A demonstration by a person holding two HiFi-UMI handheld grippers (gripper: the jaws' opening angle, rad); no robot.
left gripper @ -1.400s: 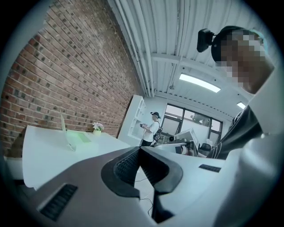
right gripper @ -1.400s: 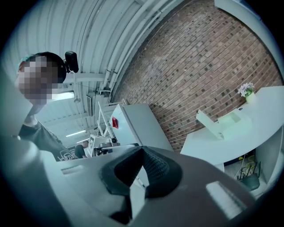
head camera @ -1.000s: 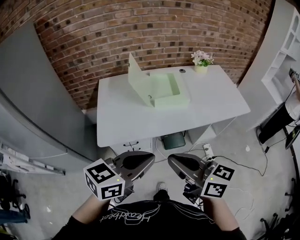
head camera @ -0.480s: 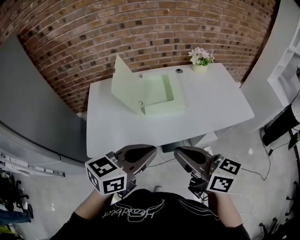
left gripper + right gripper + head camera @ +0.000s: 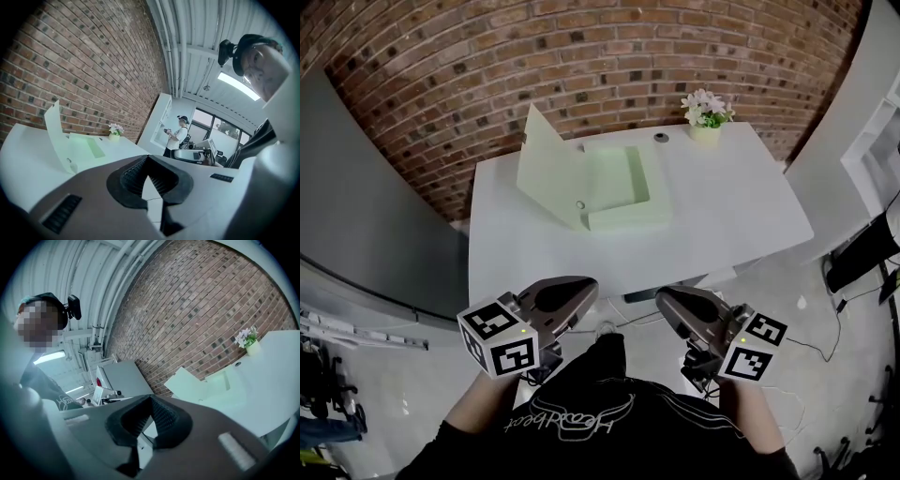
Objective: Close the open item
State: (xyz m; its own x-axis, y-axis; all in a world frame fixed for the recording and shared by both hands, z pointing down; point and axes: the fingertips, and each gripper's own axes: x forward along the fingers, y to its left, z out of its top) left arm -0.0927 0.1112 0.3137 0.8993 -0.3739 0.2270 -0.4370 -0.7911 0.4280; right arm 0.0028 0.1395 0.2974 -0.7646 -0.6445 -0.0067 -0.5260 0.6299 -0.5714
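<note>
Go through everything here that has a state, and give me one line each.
Green box: open, nothing visible inside.
Lid: raised, standing on the box's left side.
Left gripper: shut, empty, short of the table.
Right gripper: shut, empty, short of the table.
Flower pot: upright, at the table's far right corner.

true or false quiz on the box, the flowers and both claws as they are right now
The green box has its lid raised. True.
The flower pot sits inside the box. False: it stands on the white table, apart from the box, near the far edge.
The left claw grips the lid. False: it is shut on nothing, short of the table.
The right claw is shut and empty. True.
</note>
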